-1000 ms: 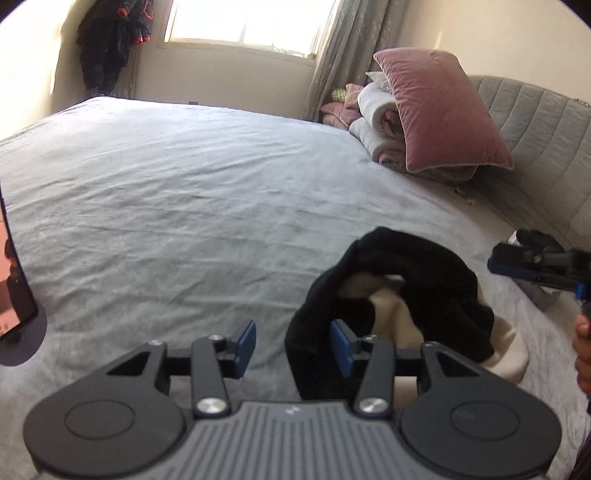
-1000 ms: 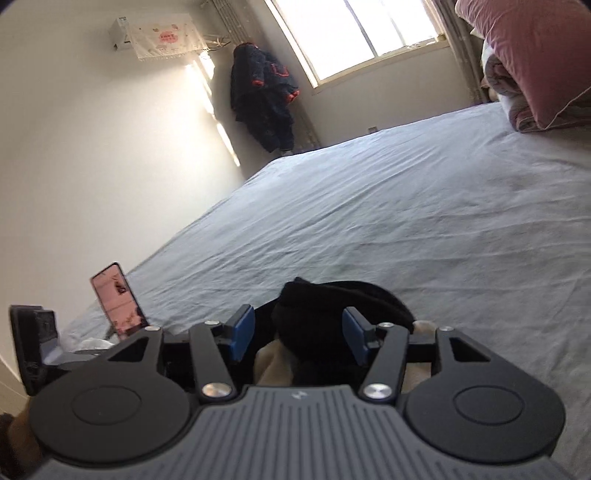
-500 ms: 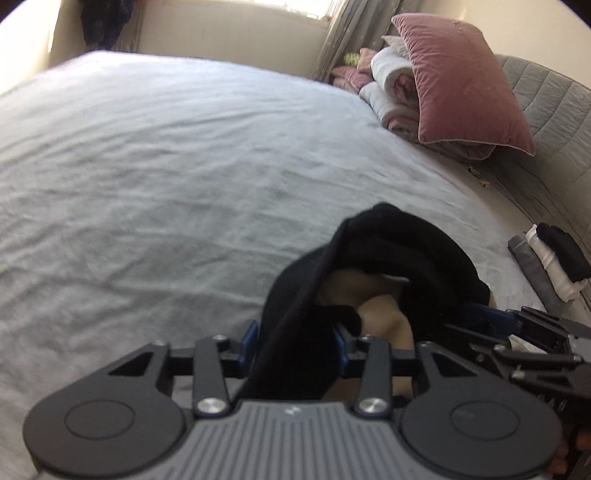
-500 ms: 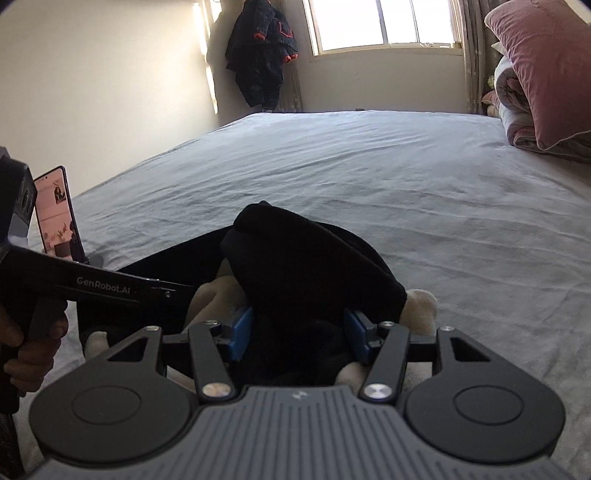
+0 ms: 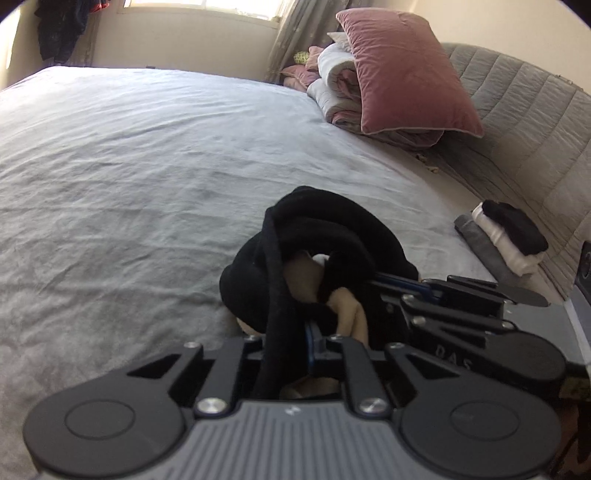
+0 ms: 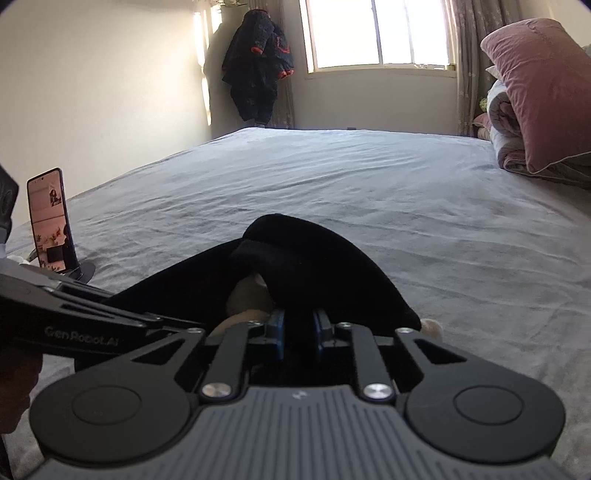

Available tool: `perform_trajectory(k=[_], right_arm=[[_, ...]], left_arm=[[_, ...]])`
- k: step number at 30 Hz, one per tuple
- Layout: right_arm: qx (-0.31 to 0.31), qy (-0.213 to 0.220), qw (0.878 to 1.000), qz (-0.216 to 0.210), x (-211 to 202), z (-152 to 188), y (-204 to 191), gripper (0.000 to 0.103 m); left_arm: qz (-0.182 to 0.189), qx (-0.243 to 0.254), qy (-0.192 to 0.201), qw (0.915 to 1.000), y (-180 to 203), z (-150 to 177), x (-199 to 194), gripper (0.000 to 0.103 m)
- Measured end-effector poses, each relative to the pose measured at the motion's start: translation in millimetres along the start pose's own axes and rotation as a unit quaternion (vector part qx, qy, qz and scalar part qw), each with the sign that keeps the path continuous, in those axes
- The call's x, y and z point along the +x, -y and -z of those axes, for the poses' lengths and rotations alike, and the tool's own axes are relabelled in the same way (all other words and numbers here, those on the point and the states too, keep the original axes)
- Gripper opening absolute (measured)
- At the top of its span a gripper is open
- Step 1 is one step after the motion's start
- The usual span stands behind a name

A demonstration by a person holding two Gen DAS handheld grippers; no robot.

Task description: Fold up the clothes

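black garment (image 5: 325,236): bunched, cream lining showing, on grey bed sheet (image 5: 129,177) at 6 o'clock
left gripper (image 5: 286,338): jaws closing, pinching black fabric edge
right gripper (image 6: 298,328): jaws closing, clamping black fabric
folded clothes (image 5: 506,232): 3 o'clock, left view

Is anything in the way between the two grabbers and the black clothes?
Nothing visible. The left hand-held gripper and the right hand-held gripper are both closing on the black garment, with its fabric already between their jaws.

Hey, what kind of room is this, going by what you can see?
Most likely a bedroom: a wide bed with a grey sheet, a pink pillow on rolled blankets by the padded headboard, and a window.
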State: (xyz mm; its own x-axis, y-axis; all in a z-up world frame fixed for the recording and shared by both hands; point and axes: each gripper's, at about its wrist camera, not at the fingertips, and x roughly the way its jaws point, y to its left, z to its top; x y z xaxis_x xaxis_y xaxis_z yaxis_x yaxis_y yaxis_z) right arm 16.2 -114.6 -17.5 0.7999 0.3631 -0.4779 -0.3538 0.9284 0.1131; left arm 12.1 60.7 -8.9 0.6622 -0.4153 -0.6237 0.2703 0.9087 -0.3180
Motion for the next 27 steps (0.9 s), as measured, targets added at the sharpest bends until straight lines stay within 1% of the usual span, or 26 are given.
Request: perform_trajectory(k=[4,8,12,13,14,16,19,24,27], right_arm=[[0.013,0.028,0.999,0.033,-17.3,-5.7,4.8,0.011],[0.032,0.051,0.996,0.061,-35.6,-11.5,15.7,0.01],[0.056,0.068,0.992,0.086,-56.1,-14.7,34.2,0.01],[0.062,0.072,0.991,0.092,-61.6,-15.4,38.6,0.01],[0.067,0.076,0.99,0.099,-67.1,-16.1,42.8,0.01],[0.077,0.083,0.987,0.11,-77.8,-15.8,49.9,0.01],[0.092,0.091,0.984,0.124,-92.1,-13.6,58.0,0.01],[0.116,0.11,0.977,0.144,-111.5,-11.2,68.5,0.009],[0.123,0.127,0.971,0.161,-121.5,-11.6,71.4,0.009]], left_arm=[[-0.001,-0.037,0.031,0.9988,-8.2,-3.5,-19.5,0.008],[-0.007,-0.067,0.066,0.9955,-17.6,-3.1,-39.9,0.007],[-0.025,-0.066,0.112,0.9911,-19.2,0.6,-62.9,0.007],[-0.028,-0.064,0.123,0.99,-19.4,1.7,-68.7,0.004],[-0.035,-0.061,0.135,0.9883,-19.3,2.8,-74.5,0.002],[-0.045,-0.057,0.155,0.9852,-20.3,4.2,-84.8,0.002],[-0.055,-0.066,0.176,0.9805,-26.5,5.8,-97.2,0.002],[-0.066,-0.094,0.198,0.9735,-36.2,3.4,-107.6,0.002],[-0.066,-0.107,0.231,0.9648,-37.5,0.8,-119.9,0.002]])
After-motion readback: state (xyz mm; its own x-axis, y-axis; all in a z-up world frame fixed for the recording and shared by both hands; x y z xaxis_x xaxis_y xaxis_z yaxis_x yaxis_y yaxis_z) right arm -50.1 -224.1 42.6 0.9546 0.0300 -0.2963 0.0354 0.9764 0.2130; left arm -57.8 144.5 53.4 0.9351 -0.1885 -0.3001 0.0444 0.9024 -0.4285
